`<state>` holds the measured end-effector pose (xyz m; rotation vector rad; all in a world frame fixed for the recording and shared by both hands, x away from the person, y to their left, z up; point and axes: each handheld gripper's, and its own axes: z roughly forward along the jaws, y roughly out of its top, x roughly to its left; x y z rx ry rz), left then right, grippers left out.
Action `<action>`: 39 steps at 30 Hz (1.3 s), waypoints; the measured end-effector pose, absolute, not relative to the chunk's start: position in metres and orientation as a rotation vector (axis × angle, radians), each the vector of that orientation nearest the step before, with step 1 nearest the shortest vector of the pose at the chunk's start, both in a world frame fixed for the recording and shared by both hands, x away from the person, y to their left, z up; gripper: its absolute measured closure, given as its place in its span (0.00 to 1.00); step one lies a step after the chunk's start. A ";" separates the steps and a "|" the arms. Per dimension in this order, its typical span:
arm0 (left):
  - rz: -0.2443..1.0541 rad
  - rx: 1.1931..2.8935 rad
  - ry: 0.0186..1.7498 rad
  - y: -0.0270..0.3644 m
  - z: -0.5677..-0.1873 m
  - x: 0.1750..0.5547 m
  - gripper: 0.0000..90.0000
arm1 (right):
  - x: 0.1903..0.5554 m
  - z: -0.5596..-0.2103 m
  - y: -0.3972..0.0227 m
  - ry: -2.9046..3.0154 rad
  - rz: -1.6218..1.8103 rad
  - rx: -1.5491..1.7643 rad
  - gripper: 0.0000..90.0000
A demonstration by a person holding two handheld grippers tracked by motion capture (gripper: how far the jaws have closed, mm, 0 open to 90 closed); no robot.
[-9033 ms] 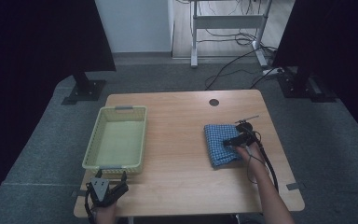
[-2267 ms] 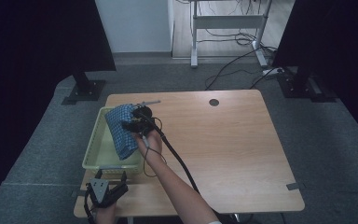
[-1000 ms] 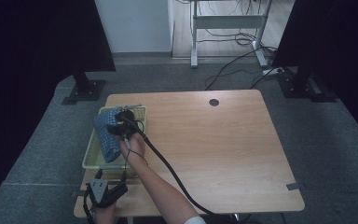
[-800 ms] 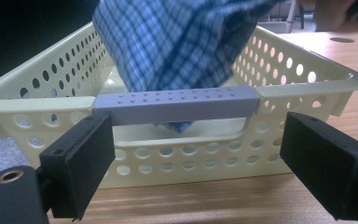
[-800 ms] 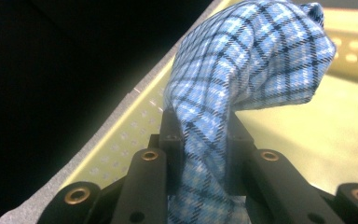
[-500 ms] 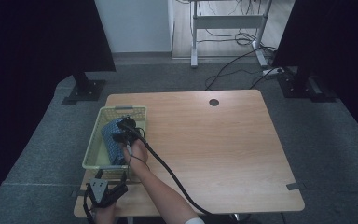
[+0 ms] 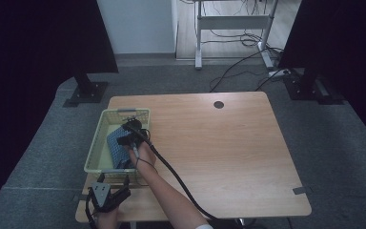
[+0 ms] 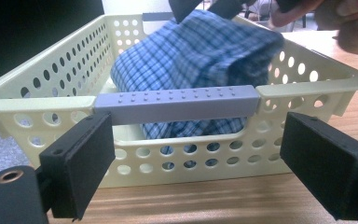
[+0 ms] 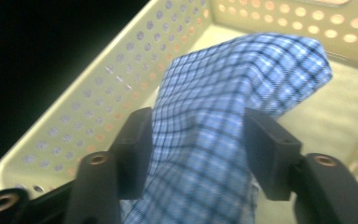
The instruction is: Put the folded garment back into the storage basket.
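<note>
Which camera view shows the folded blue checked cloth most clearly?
The left gripper view: the folded blue checked cloth shows sharp inside the pale yellow perforated plastic basket. The right gripper view shows it close but blurred, between that gripper's jaws. The high view shows it small.

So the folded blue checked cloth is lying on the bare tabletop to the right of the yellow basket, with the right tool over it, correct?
Not quite: the blue checked cloth lies inside the yellow basket, not on the tabletop beside it. The high view shows it within the walls, with the right tool over it, its jaws just opened but still either side of the fabric.
</note>
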<state>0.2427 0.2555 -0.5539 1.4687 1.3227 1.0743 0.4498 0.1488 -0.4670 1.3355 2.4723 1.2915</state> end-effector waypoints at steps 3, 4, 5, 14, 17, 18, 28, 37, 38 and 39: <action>1.075 1.470 1.323 0.255 -0.554 0.243 0.11 | 0.449 -0.467 0.144 2.486 1.280 1.323 0.43; 1.076 1.470 1.324 0.255 -0.554 0.243 0.11 | 0.449 -0.467 0.143 2.499 1.280 1.322 0.41; 1.077 1.470 1.324 0.255 -0.554 0.243 0.11 | 0.450 -0.468 0.142 2.514 1.278 1.323 0.38; 1.078 1.468 1.323 0.255 -0.554 0.243 0.11 | 0.441 -0.465 0.135 2.525 1.313 1.289 0.18; 1.077 1.465 1.323 0.255 -0.554 0.243 0.11 | 0.437 -0.461 0.132 2.561 1.366 1.232 0.09; 1.079 1.468 1.323 0.255 -0.554 0.243 0.11 | 0.436 -0.459 0.131 2.570 1.373 1.213 0.07; 1.084 1.469 1.324 0.255 -0.554 0.243 0.11 | 0.427 -0.451 0.122 2.581 1.440 1.140 0.03; 1.082 1.470 1.323 0.255 -0.554 0.243 0.11 | 0.422 -0.453 0.103 2.537 1.553 1.139 0.02; 1.082 1.470 1.323 0.255 -0.554 0.243 0.11 | 0.422 -0.453 0.103 2.537 1.553 1.139 0.02; 1.080 1.468 1.326 0.255 -0.554 0.243 0.11 | 0.421 -0.452 0.101 2.530 1.561 1.134 0.02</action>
